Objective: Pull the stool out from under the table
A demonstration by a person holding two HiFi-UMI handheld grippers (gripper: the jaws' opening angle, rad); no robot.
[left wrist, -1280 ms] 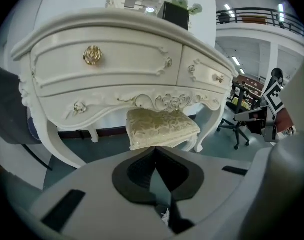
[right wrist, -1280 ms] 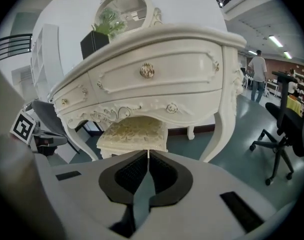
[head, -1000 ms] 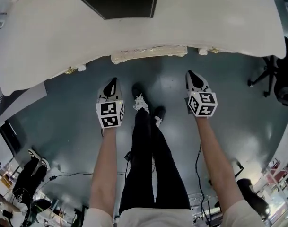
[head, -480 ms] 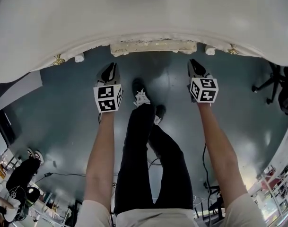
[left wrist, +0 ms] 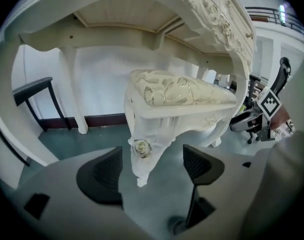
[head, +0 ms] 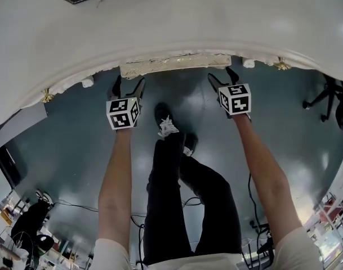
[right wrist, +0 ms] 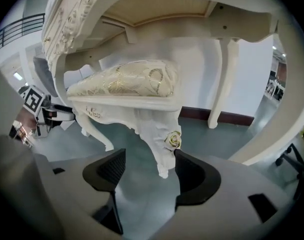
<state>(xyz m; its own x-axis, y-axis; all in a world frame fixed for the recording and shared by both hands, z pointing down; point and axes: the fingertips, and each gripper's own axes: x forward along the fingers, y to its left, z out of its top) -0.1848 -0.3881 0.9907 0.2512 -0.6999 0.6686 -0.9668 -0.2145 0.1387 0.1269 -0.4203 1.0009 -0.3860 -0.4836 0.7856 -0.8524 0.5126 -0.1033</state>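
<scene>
state: left claw (left wrist: 152, 166), right claw (right wrist: 148, 171) jaws just opened wide, holding nothing, a carved leg (left wrist: 143, 151) ahead between each | cream gilt-cushioned carved stool (left wrist: 184, 98) sits under white ornate desk (head: 160, 30) | I'd centre both legs, clamp together, pull level

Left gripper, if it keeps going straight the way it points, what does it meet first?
Probably the stool's carved leg with the gold rose: it stands in line between the jaws of the left gripper, which have just been opening and are not yet on it; depth is unclear.
</scene>
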